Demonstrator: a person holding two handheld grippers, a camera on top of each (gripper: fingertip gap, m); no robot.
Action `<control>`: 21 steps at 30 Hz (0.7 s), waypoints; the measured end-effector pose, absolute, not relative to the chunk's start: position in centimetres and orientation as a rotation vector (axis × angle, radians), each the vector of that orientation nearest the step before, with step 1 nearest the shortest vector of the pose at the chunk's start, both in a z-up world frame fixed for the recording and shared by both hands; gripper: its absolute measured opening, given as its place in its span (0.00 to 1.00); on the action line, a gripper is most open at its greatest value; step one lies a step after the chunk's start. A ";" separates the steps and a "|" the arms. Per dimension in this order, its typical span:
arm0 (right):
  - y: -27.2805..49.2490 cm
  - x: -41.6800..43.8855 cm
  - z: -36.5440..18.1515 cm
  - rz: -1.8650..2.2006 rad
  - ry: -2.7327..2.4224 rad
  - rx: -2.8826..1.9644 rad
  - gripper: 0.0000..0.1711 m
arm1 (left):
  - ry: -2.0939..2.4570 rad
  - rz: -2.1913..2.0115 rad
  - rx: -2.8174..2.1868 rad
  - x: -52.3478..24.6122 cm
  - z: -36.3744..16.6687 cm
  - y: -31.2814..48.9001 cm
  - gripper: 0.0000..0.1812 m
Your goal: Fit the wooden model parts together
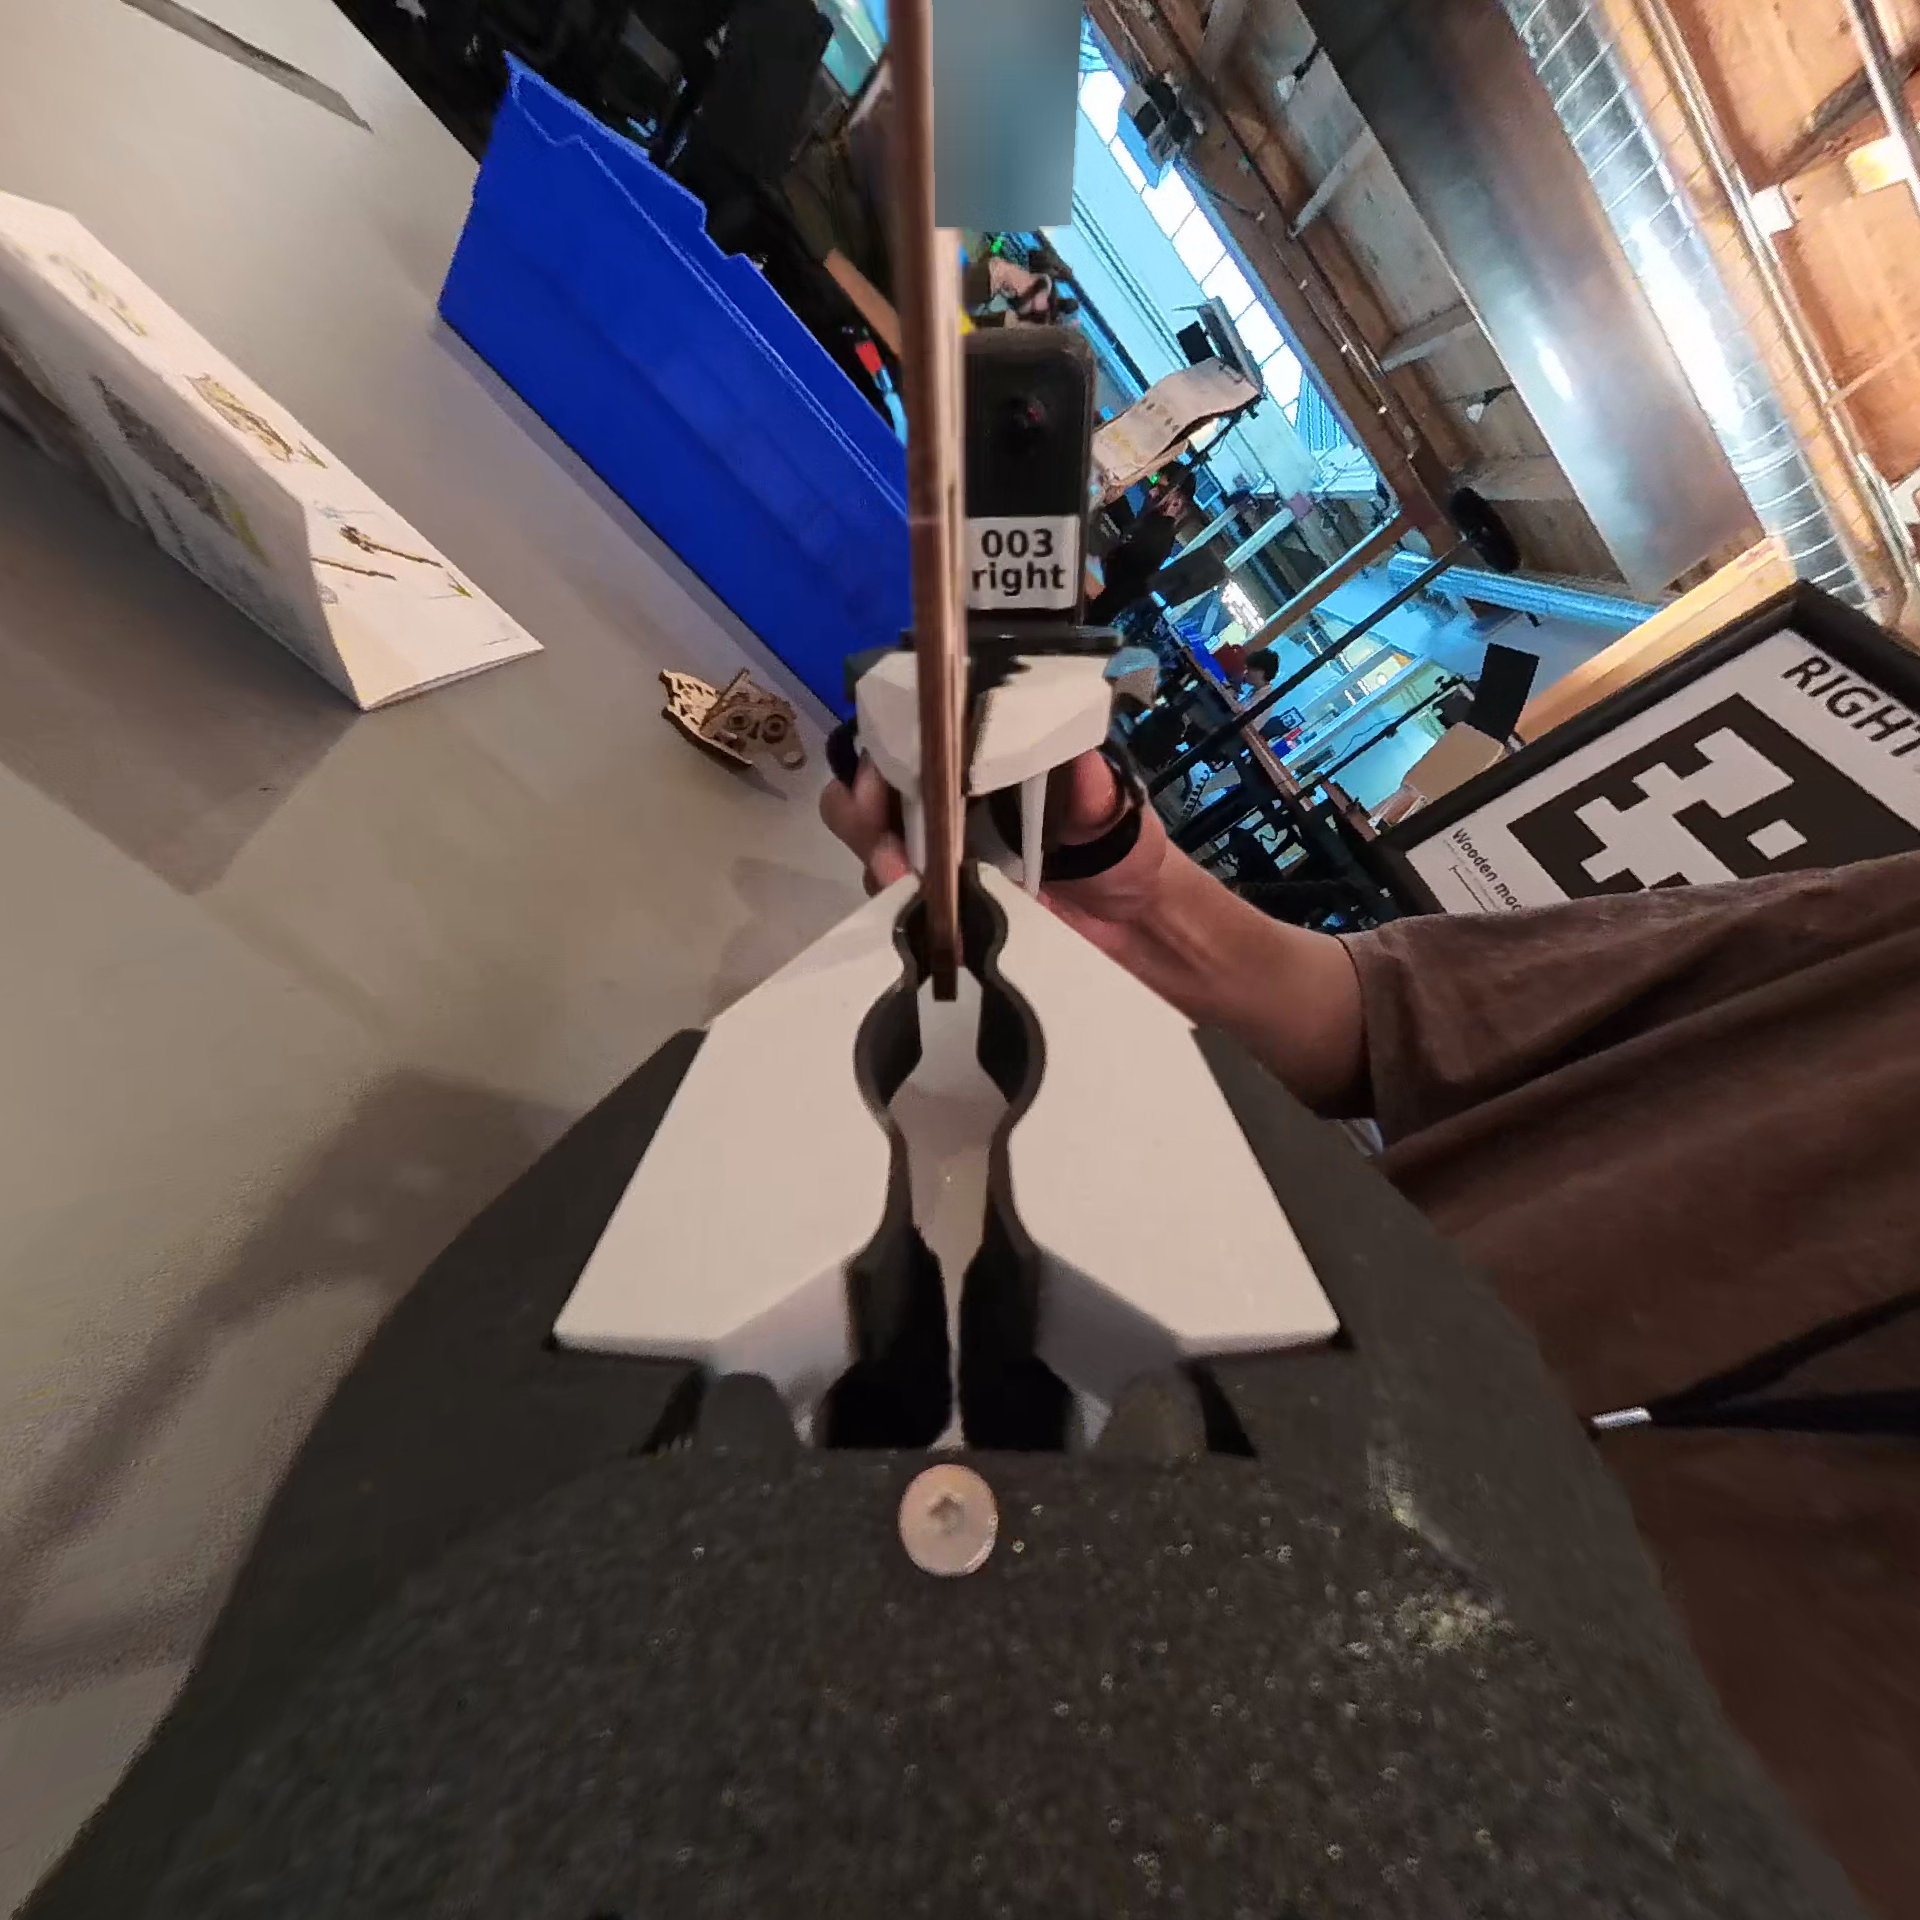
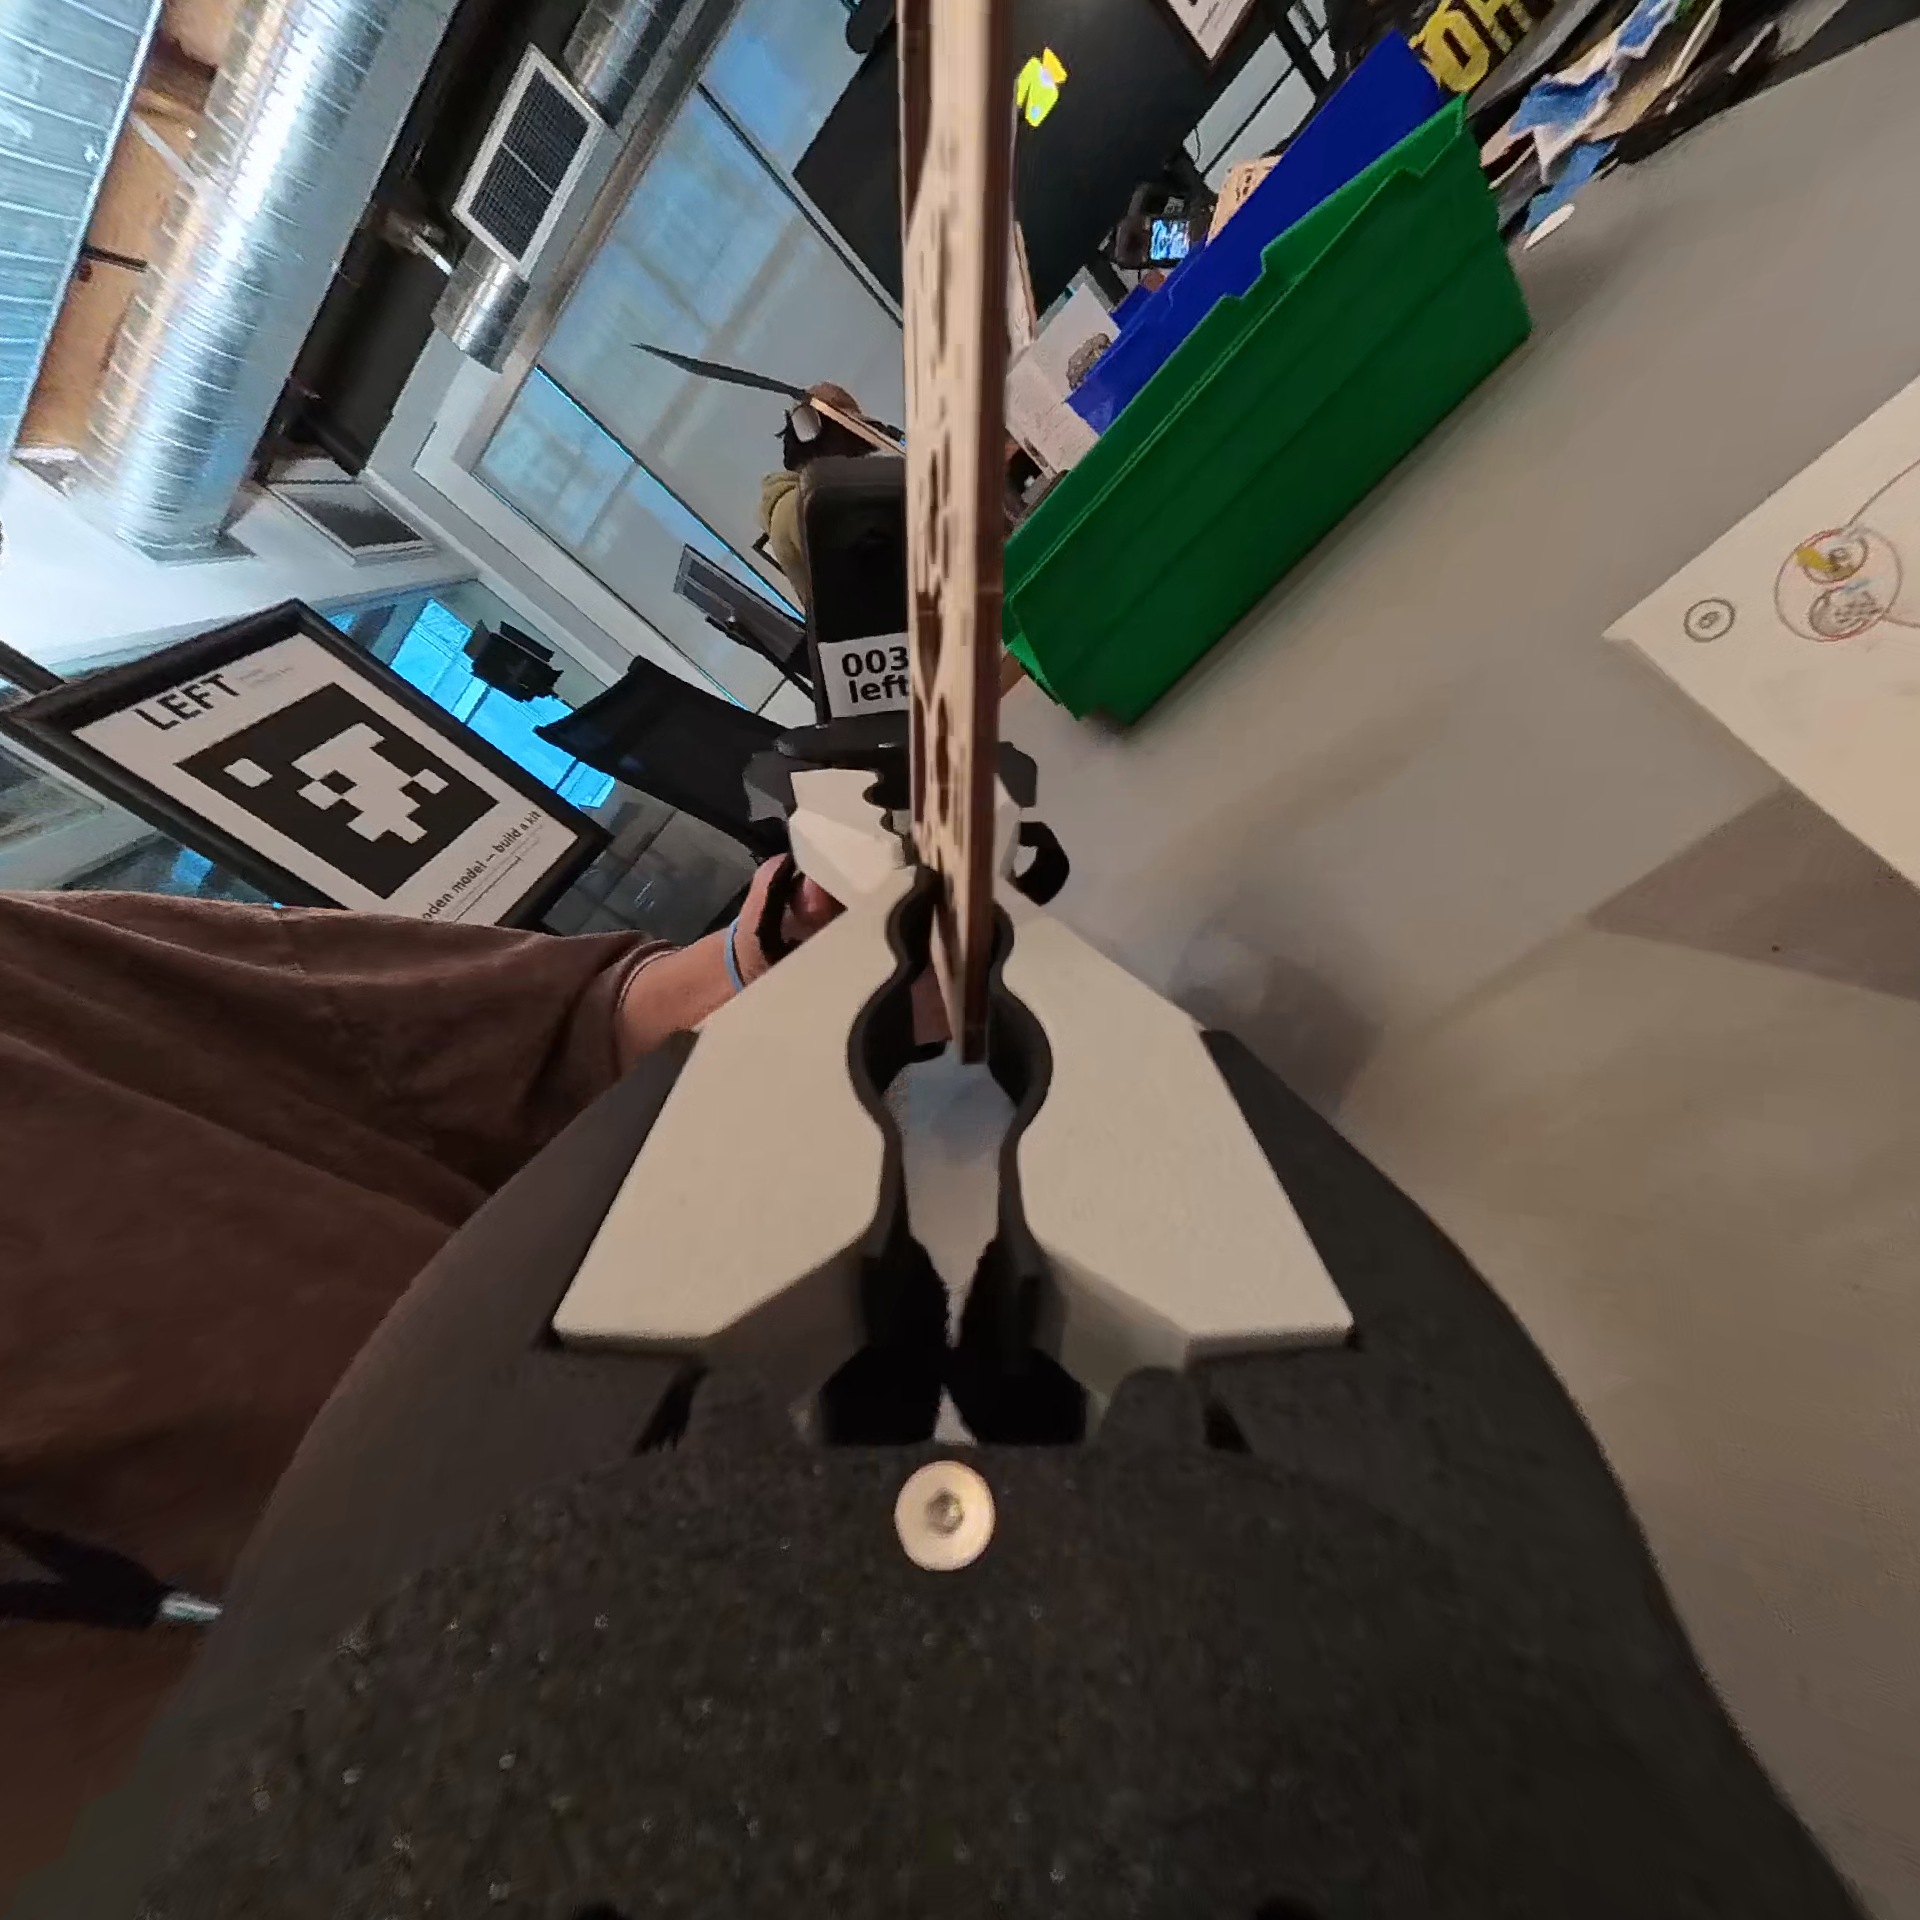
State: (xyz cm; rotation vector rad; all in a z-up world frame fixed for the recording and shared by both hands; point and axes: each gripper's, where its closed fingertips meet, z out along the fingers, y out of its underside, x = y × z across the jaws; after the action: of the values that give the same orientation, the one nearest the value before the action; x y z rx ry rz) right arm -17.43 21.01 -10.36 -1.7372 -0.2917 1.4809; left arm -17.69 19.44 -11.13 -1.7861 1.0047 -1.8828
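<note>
I've got the wooden sheet (image 1: 928, 468) pinched edge-on between both grippers, held up off the grey table (image 1: 364, 987). My left gripper (image 1: 948, 940) is clamped on the sheet's near edge, tips closed against the thin board. Facing it from the far side is my right gripper (image 1: 961, 748), with a hand (image 1: 1101, 862) wrapped round its grip. From the right wrist view, the right gripper (image 2: 961, 971) is closed on the same sheet (image 2: 951, 520), and here I can see its laser-cut pattern of holes running up the face. The left gripper (image 2: 914, 821) sits opposite, just past the board. Down on the table a small part-built wooden model (image 1: 732, 717) lies near a blue bin (image 1: 644, 353), with a white instruction booklet (image 1: 208, 468) off to the left. A green bin (image 2: 1278, 416) stands on the table.
</note>
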 end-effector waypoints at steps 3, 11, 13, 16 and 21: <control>21.0 -17.9 -10.7 1.389 -0.366 -1.762 0.10 | 1.024 -1.884 -1.810 -17.9 -11.5 19.3 0.01; 21.6 -18.1 -11.3 1.311 -0.384 -1.808 0.08 | 0.994 -1.934 -1.827 -18.1 -11.8 19.5 0.01; 21.7 -18.0 -11.6 1.292 -0.383 -1.827 0.08 | 0.994 -1.926 -1.837 -18.1 -12.1 19.5 0.01; 21.9 -17.9 -11.9 1.281 -0.370 -1.847 0.08 | 0.992 -1.907 -1.847 -18.0 -12.4 19.7 0.01; 21.9 -17.7 -12.4 1.217 -0.365 -1.893 0.09 | 0.995 -1.819 -1.862 -17.9 -12.7 19.8 0.01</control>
State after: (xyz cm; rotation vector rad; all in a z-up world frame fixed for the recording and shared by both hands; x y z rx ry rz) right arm -17.74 21.91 -12.45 -1.8925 -0.3651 1.2170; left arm -17.86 19.81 -12.67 -1.8623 0.9952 -1.8192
